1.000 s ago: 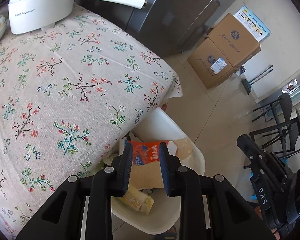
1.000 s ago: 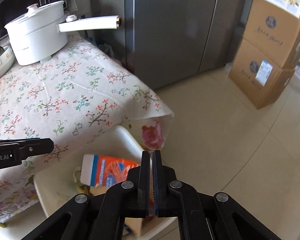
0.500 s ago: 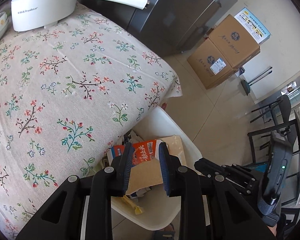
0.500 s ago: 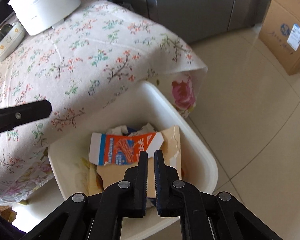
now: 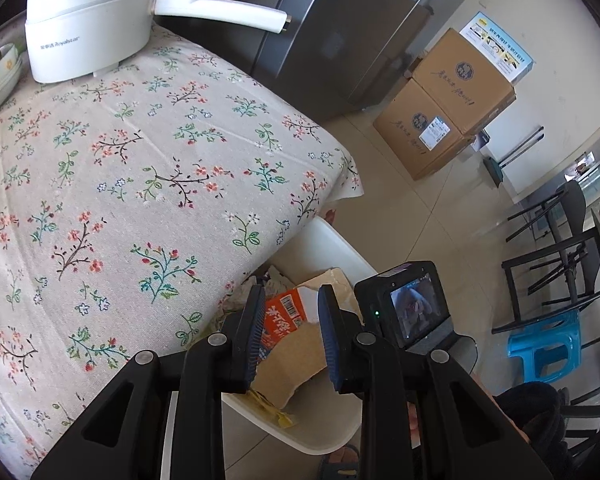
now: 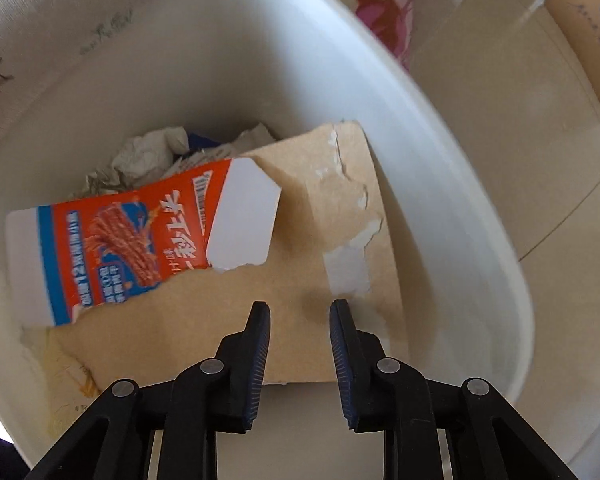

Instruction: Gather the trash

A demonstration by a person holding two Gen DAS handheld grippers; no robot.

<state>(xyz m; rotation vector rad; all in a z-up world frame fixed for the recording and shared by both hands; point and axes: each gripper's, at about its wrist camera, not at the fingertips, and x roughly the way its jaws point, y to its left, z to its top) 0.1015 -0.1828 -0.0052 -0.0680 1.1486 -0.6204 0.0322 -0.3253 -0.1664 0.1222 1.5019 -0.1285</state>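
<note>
Hovering low over the white bin [image 6: 452, 184], the right tongs [image 6: 300, 316] now stand apart, where half a second ago they were pressed together. The torn cardboard [image 6: 260, 308] lies loose in the bin under an orange wrapper [image 6: 132, 240], so that piece looks delivered. The left tongs [image 5: 290, 300] stay apart and empty beside the floral desk [image 5: 140, 168], which looks bare of litter.

Left wrist view high over table edge, right wrist view close inside bin [image 6: 440, 128], both sharing it
</note>
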